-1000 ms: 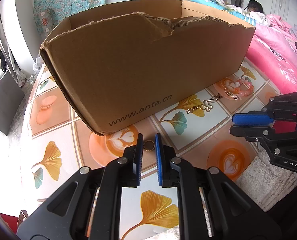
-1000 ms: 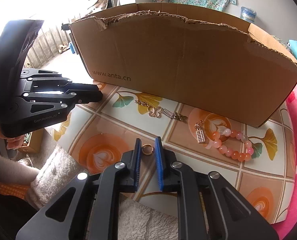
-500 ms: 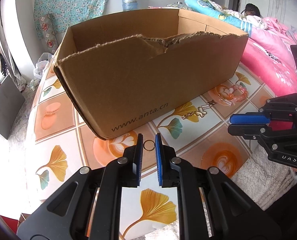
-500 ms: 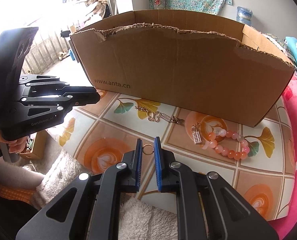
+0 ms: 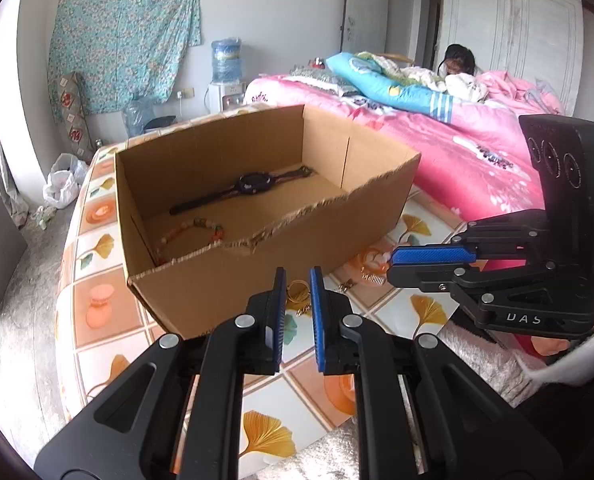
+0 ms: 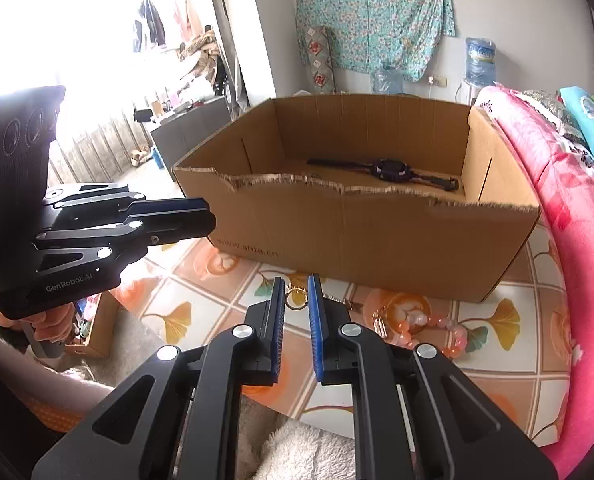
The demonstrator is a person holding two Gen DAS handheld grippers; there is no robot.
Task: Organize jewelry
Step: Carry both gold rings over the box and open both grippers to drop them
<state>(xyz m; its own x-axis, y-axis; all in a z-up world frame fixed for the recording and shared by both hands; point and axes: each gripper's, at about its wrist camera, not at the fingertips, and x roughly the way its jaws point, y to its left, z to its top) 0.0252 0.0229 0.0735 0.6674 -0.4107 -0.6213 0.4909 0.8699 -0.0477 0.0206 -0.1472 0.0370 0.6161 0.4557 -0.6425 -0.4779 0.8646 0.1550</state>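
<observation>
Two small gold rings are held aloft, one pinched in each gripper; our left gripper [image 5: 297, 292] clamps a thin gold ring [image 5: 298, 293] between its ribbed blue pads, and our right gripper [image 6: 296, 294] grips a second gold ring [image 6: 296, 300] likewise; each ring stands on edge, its open face turned toward the camera. Both hover just short of the near wall of the cardboard box [image 5: 225, 292], a rectangular corrugated carton with a torn, ragged near rim, its long axis running left to right across the table [image 5: 97, 308], whose glossy cover is printed with ginkgo leaves. Inside lie a dark wristwatch [image 5: 253, 184], strap stretched flat along the box's long axis by the far wall, and a beaded bracelet [image 5: 193, 232] curled near the left end. On the table, right of the grippers, rest a pink bead bracelet [image 6: 437, 326] and a fine gold chain [image 5: 347, 285].
</observation>
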